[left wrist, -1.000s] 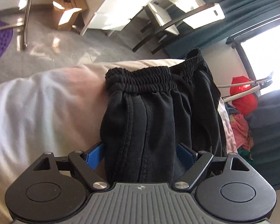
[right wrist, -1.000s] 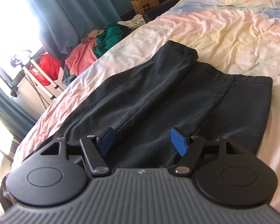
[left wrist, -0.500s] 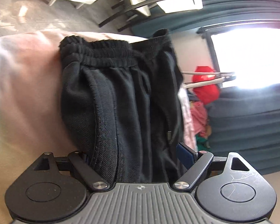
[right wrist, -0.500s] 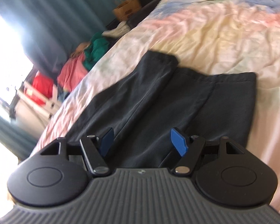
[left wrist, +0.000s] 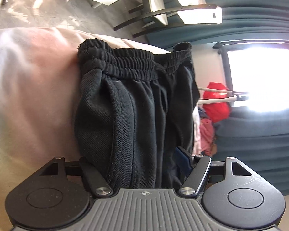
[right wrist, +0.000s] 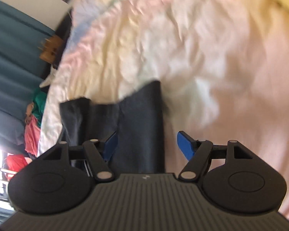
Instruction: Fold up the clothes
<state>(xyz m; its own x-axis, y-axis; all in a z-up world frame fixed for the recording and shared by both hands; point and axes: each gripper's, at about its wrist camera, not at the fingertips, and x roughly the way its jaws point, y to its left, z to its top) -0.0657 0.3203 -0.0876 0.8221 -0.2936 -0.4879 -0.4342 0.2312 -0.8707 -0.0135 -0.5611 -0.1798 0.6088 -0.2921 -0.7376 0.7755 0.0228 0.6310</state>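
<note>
We see the black shorts [left wrist: 136, 104] lying on the bed [right wrist: 202, 48], the legs doubled lengthwise. Cloth sits bunched between the left gripper's [left wrist: 142, 165] spread jaws; whether they pinch it, we cannot tell. The right gripper [right wrist: 146, 144] stands apart above the hems. Crosswise folding seems left.

Right gripper [right wrist: 147, 144] spread wide over black shorts [right wrist: 138, 127]; bedsheet [right wrist: 202, 48] blurred.
</note>
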